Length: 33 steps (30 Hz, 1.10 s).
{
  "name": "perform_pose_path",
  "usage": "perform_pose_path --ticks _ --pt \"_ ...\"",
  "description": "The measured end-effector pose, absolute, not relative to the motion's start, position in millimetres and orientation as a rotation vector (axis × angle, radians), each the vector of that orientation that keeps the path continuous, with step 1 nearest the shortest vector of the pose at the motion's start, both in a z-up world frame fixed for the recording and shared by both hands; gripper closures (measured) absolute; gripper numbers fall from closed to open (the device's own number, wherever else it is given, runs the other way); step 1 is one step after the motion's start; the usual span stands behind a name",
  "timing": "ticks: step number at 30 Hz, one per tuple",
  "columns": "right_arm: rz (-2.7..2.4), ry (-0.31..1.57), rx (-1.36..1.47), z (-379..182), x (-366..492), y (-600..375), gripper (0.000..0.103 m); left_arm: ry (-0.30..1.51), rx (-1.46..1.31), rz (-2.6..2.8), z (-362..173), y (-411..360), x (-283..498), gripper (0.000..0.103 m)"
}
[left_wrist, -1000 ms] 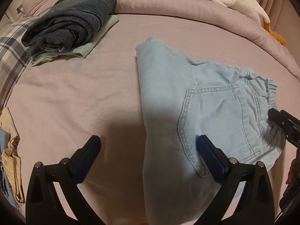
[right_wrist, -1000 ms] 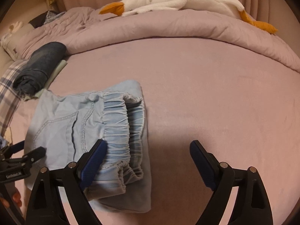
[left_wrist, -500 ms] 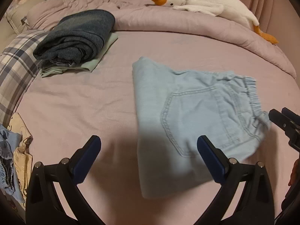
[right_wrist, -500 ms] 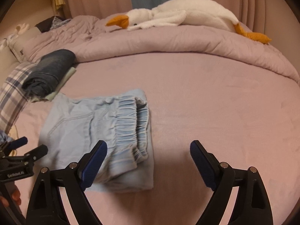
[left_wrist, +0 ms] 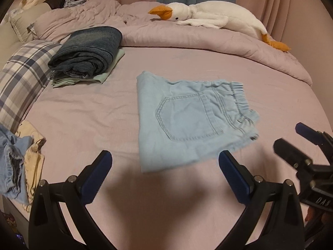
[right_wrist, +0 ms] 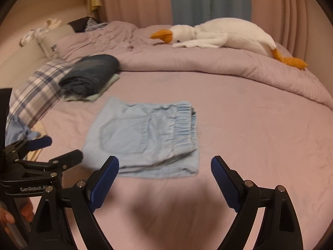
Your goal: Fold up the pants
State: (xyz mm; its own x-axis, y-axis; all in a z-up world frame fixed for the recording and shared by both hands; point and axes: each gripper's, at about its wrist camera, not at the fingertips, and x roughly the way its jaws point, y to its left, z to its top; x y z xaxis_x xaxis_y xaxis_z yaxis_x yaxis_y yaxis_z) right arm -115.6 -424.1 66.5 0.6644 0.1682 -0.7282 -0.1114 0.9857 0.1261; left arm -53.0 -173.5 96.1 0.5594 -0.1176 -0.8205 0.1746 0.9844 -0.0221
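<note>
The light blue denim pants (left_wrist: 187, 120) lie folded into a flat rectangle on the pink bed sheet, back pocket up, elastic waistband to the right. They also show in the right wrist view (right_wrist: 145, 137). My left gripper (left_wrist: 165, 166) is open and empty, held above the sheet just short of the pants' near edge. My right gripper (right_wrist: 165, 174) is open and empty, also short of the near edge. Each gripper shows in the other's view, the right one (left_wrist: 291, 141) and the left one (right_wrist: 54, 148).
A stack of folded dark and pale green clothes (left_wrist: 87, 52) lies at the far left by a plaid pillow (left_wrist: 20, 79). Unfolded clothes (left_wrist: 18, 158) hang at the bed's left edge. A white goose plush (left_wrist: 208, 14) rests on the bunched duvet (left_wrist: 208, 39) at the back.
Both grippers have pulled back and up from the folded pants, which now lie further ahead in both views. The pants have stayed flat on the sheet.
</note>
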Motion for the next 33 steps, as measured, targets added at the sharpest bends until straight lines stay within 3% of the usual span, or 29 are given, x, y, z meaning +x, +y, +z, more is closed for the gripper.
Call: perform_pose_path --ticks 14,33 --pt "0.190 0.803 0.047 81 -166 -407 0.013 0.902 0.108 -0.180 122 -172 -116 0.001" --pt "0.174 0.778 0.039 89 -184 -402 0.013 0.872 0.120 -0.170 130 -171 -136 0.001"
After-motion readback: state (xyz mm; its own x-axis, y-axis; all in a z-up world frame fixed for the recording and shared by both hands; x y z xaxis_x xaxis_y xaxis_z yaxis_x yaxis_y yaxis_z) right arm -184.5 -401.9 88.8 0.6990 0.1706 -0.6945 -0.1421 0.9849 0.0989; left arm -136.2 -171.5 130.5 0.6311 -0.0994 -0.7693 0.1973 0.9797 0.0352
